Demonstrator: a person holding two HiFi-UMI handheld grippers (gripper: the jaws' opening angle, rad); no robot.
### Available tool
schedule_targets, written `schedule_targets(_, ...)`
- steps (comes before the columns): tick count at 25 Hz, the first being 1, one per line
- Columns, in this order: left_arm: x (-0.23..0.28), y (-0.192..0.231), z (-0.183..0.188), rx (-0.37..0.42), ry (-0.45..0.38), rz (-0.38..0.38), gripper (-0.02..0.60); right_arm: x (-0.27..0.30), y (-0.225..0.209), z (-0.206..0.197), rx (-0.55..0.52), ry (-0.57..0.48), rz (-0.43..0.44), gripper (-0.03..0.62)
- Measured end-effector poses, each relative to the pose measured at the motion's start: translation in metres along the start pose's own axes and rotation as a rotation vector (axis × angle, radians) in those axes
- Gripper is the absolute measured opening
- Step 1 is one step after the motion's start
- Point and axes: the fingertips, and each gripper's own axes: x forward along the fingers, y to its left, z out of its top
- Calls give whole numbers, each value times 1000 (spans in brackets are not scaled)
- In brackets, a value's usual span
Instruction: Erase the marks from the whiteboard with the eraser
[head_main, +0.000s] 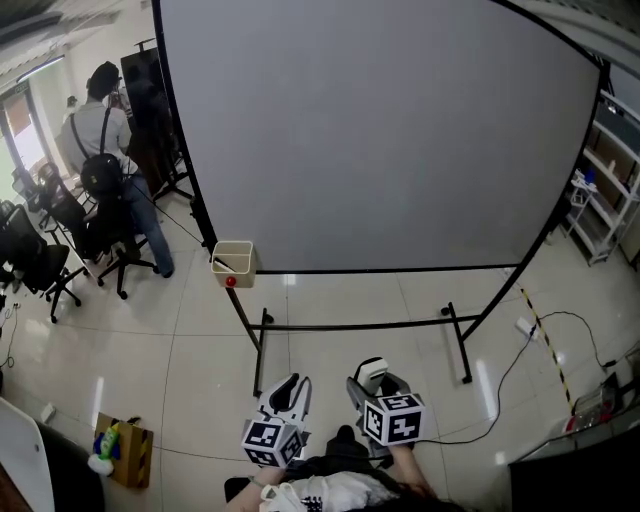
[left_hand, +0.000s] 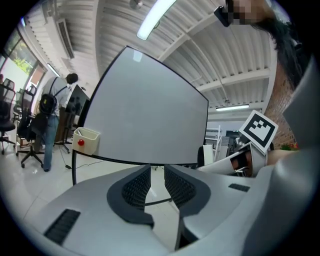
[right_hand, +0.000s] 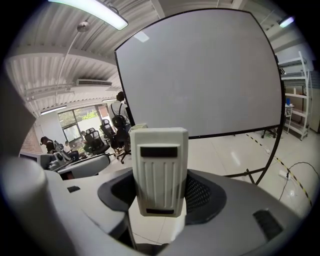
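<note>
Nearest of all, low in the head view, two grippers are held side by side. On the left gripper (head_main: 291, 386) the jaws are parted by a narrow gap and nothing is held between them. On the right gripper (head_main: 371, 380) the jaws are closed on the pale ribbed eraser (right_hand: 159, 170), which is carried upright.

Far beyond them the whiteboard (head_main: 380, 130) is set on a black stand, well apart from the eraser. No marks can be made out on it from here.

Trouble is judged likeliest on the approach and at first contact. A foot could be caught on the stand's near feet or on the floor cable (head_main: 572, 322) at the right. The board could also be rocked if the eraser is pressed too hard, or the eraser twisted in the jaws.

Counted: two grippers, one eraser, one whiteboard, one small box (head_main: 234, 262) at the board's lower left corner, one standing person (head_main: 105, 130) at the far left.
</note>
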Motion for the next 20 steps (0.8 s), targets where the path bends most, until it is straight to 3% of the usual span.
schedule_targets(7, -24, -26, -6, 14, -21, 9, 66, -24, 7, -25, -25, 17, 14, 273)
schedule_targets(16, -15, -81, -9, 27, -12, -26, 66, -55, -9, -30, -72, 15, 28, 272)
schedule_targets(20, -14, -87, -13, 14, -15, -8, 66, -62, -18, -36, -75, 25, 23, 272)
